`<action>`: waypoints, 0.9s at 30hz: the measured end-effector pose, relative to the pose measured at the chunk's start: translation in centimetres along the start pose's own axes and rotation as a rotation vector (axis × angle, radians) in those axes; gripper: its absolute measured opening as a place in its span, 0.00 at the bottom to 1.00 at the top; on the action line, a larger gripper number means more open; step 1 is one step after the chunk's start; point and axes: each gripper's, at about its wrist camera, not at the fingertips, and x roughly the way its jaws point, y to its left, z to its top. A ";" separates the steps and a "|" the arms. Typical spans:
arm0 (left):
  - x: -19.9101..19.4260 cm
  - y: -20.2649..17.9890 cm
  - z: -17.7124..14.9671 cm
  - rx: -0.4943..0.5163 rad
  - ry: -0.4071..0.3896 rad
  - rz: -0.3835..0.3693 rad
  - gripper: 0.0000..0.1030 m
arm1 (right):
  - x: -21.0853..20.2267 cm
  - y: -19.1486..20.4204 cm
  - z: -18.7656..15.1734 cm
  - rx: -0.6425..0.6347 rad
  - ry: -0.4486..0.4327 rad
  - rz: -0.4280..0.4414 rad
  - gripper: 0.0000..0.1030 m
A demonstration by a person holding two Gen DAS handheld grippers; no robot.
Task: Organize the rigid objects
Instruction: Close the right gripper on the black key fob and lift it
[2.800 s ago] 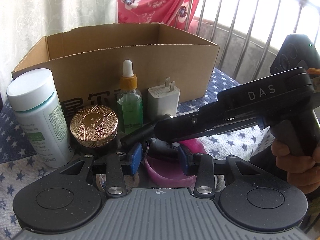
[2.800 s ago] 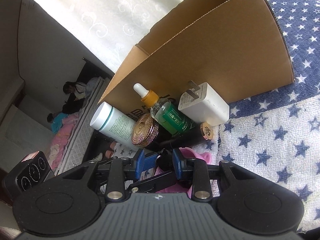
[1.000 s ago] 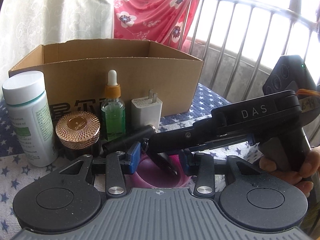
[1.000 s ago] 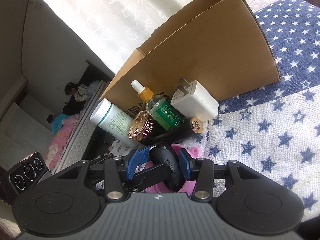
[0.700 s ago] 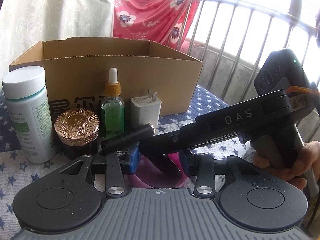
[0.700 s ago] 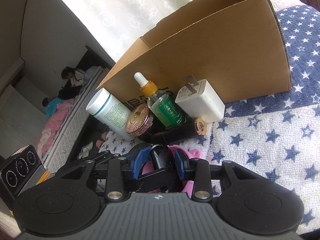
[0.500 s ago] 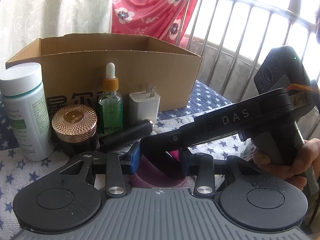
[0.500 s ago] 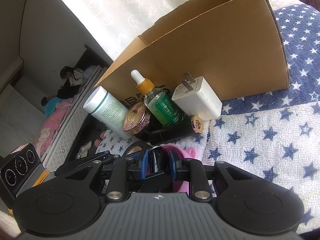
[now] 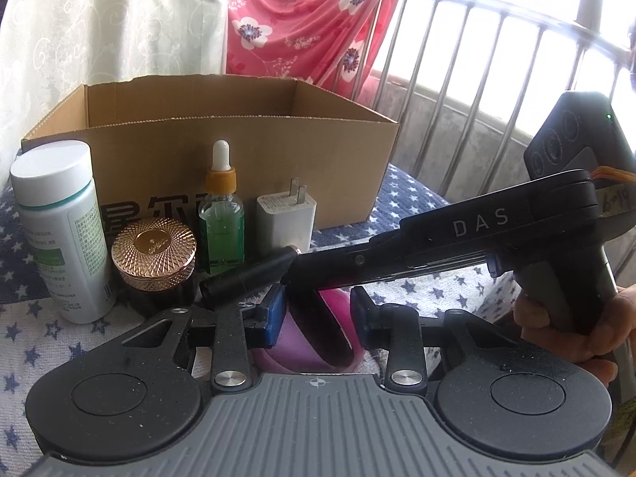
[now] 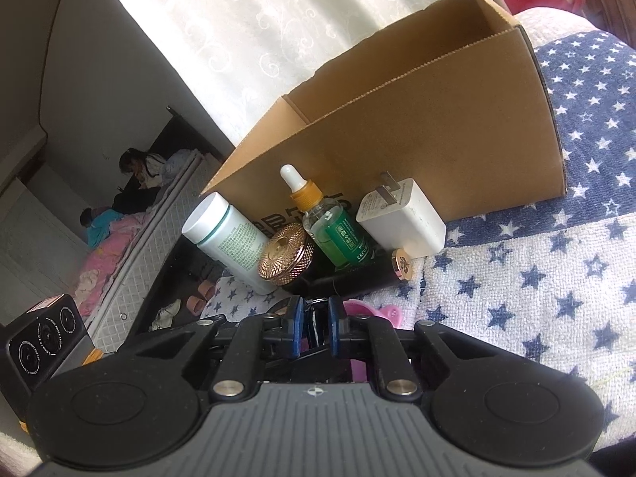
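An open cardboard box [image 9: 238, 159] stands at the back. In front of it stand a white bottle [image 9: 59, 230], a gold-lidded jar [image 9: 153, 250], a green dropper bottle [image 9: 220, 222] and a white charger [image 9: 284, 218]; a black tube [image 9: 248, 276] lies before them. My left gripper [image 9: 316, 310] is open around a pink bowl [image 9: 314, 342]. My right gripper [image 10: 314, 328] is shut on a small black object [image 10: 314, 328] over the pink bowl [image 10: 377, 312], and reaches across the left wrist view [image 9: 457, 246].
Everything sits on a blue-and-white star-patterned cloth [image 10: 536, 278]. A metal railing [image 9: 457, 59] with a red floral cloth [image 9: 298, 35] runs behind the box. A white curtain [image 9: 99, 28] hangs at the back left.
My right gripper's jaws have closed in on the small black object over the pink bowl. The left gripper stayed open around the bowl.
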 end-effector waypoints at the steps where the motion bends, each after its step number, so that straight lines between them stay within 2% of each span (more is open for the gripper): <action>1: -0.4 0.0 0.1 -0.001 -0.009 -0.003 0.32 | -0.3 0.5 0.1 -0.012 -0.011 0.001 0.11; 2: -0.8 -0.1 0.3 -0.003 -0.018 -0.010 0.31 | -0.6 1.0 0.3 -0.022 -0.019 0.004 0.03; 3: -1.2 -0.1 0.5 -0.007 -0.024 -0.025 0.27 | -0.8 1.5 0.5 -0.027 -0.023 0.014 0.02; 5: -2.2 -0.3 1.2 -0.013 -0.050 -0.048 0.26 | -1.2 3.0 1.1 -0.064 -0.038 0.023 0.01; 8: -2.9 -0.2 1.9 -0.011 -0.083 -0.042 0.26 | -1.5 4.7 1.9 -0.115 -0.067 0.014 0.01; 12: -2.4 0.6 1.7 -0.035 -0.068 -0.014 0.26 | -1.2 4.9 2.5 -0.111 -0.075 0.006 0.01; 15: -2.2 1.4 1.2 -0.058 -0.046 -0.021 0.26 | -1.2 4.1 2.4 -0.074 -0.060 0.004 0.01; 22: -1.5 0.6 0.1 0.018 0.001 -0.058 0.28 | -2.0 2.0 1.4 0.000 -0.037 -0.032 0.06; 24: -0.4 0.1 0.0 0.048 0.043 -0.038 0.28 | -1.8 1.4 0.9 0.018 -0.029 -0.051 0.12; 26: 0.6 -0.4 -0.1 0.068 0.075 -0.014 0.28 | -1.6 0.6 0.6 0.038 -0.026 -0.063 0.24; 27: 0.9 -0.5 -0.2 0.071 0.090 -0.010 0.28 | -1.5 0.2 0.5 0.047 -0.025 -0.067 0.25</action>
